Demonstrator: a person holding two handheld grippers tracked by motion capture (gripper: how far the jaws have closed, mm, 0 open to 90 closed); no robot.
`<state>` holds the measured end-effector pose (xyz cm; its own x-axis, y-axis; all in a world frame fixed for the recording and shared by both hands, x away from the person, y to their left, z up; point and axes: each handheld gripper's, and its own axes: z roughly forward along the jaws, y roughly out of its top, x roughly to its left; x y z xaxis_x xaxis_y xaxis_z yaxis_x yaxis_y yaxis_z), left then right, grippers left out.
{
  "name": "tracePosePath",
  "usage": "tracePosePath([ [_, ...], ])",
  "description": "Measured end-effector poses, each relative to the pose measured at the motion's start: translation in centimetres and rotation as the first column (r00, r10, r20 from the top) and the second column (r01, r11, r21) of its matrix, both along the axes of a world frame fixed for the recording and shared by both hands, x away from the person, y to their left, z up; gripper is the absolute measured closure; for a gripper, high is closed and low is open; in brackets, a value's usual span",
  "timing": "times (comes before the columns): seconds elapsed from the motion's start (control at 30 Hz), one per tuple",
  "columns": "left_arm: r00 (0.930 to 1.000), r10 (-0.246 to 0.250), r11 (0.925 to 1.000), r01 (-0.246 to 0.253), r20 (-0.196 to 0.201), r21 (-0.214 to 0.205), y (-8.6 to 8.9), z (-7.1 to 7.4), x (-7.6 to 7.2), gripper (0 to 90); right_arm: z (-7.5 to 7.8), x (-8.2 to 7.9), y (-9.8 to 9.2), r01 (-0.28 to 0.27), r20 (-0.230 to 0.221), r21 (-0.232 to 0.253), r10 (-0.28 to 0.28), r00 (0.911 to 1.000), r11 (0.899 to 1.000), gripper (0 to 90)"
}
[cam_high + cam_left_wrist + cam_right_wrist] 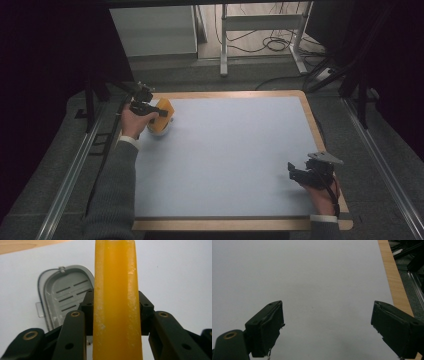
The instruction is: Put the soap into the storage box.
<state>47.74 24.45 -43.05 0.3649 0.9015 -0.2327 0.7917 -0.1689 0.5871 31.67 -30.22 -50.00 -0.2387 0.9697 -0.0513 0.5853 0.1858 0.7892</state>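
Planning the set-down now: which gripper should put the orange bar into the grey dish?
Left. The left gripper is already shut on the orange bar, with the grey dish just beneath it. The right gripper sits open at the table's opposite near corner.

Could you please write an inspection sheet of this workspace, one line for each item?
Surface: pale blue mat on a wood-edged table.
Job's things: orange bar, probably soap; grey slotted soap dish lying on the mat beneath it.
Clutter: nothing seen.
Grippers: left gripper shut on the orange bar, far left corner; right gripper open, holding nothing, near right edge.
Cables: black cable over the right hand; loose cables on the floor behind.
Surroundings: white metal frame, dark curtains.
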Motion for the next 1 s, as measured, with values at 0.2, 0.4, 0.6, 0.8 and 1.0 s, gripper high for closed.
tracePosePath([
  [0.2,0.9992,0.039,0.9992,-0.039,0.007,0.0,0.4,-0.3,0.9,60.8,-0.1,0.0,0.1,-0.002,-0.001,-0.007,0.002,1.0,1.0,11.2],
  [0.4,0.9985,0.055,0.9981,-0.055,-0.001,-0.026,0.7,-0.9,1.8,60.8,-0.1,0.1,0.0,0.005,-0.002,-0.013,-0.005,1.0,1.0,11.2],
  [0.6,0.9963,0.085,0.996,-0.085,-0.016,-0.025,1.2,-1.7,2.6,60.8,-0.2,0.1,0.1,0.003,-0.006,-0.019,-0.003,1.0,1.0,11.2],
  [0.8,0.9938,0.107,0.9936,-0.108,-0.03,-0.033,1.4,-2.4,3.2,60.8,-0.1,0.0,-0.1,0.009,0.002,-0.019,-0.009,1.0,1.0,11.2],
  [1.0,0.9931,0.104,0.9939,-0.106,-0.055,-0.031,1.6,-2.9,3.3,60.7,-0.2,0.0,-0.1,0.009,-0.001,-0.021,-0.009,1.0,1.0,11.2],
])
